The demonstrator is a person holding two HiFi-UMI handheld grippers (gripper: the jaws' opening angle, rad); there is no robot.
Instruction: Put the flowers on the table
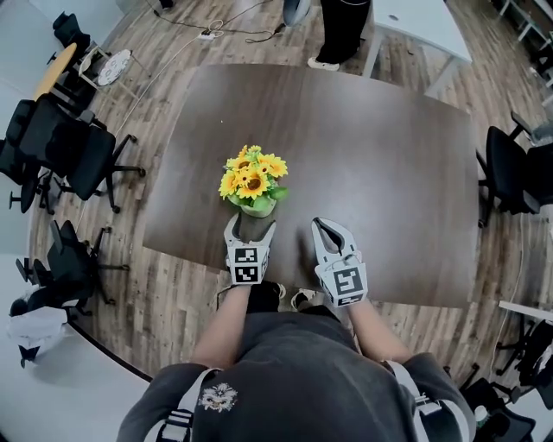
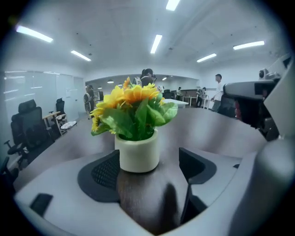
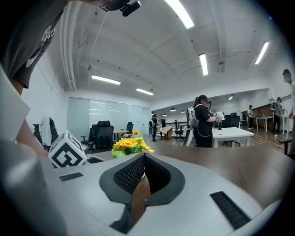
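A bunch of yellow sunflowers (image 1: 252, 175) in a small white pot (image 1: 256, 208) stands upright on the dark brown table (image 1: 371, 155), near its front edge. My left gripper (image 1: 251, 224) sits just behind the pot, open; in the left gripper view the pot (image 2: 137, 154) stands at the tips of the dark pads (image 2: 106, 173) with a gap on the right side, and nothing presses on it. My right gripper (image 1: 321, 228) hovers to the right of the pot, apart from it. Its jaws are shut on nothing (image 3: 143, 159), and the flowers (image 3: 129, 144) show beyond them.
Black office chairs (image 1: 65, 151) stand on the wood floor at the left, another chair (image 1: 510, 177) at the right. A person (image 1: 341, 30) stands beyond the table's far edge beside a white table (image 1: 423, 22). Cables lie on the floor there.
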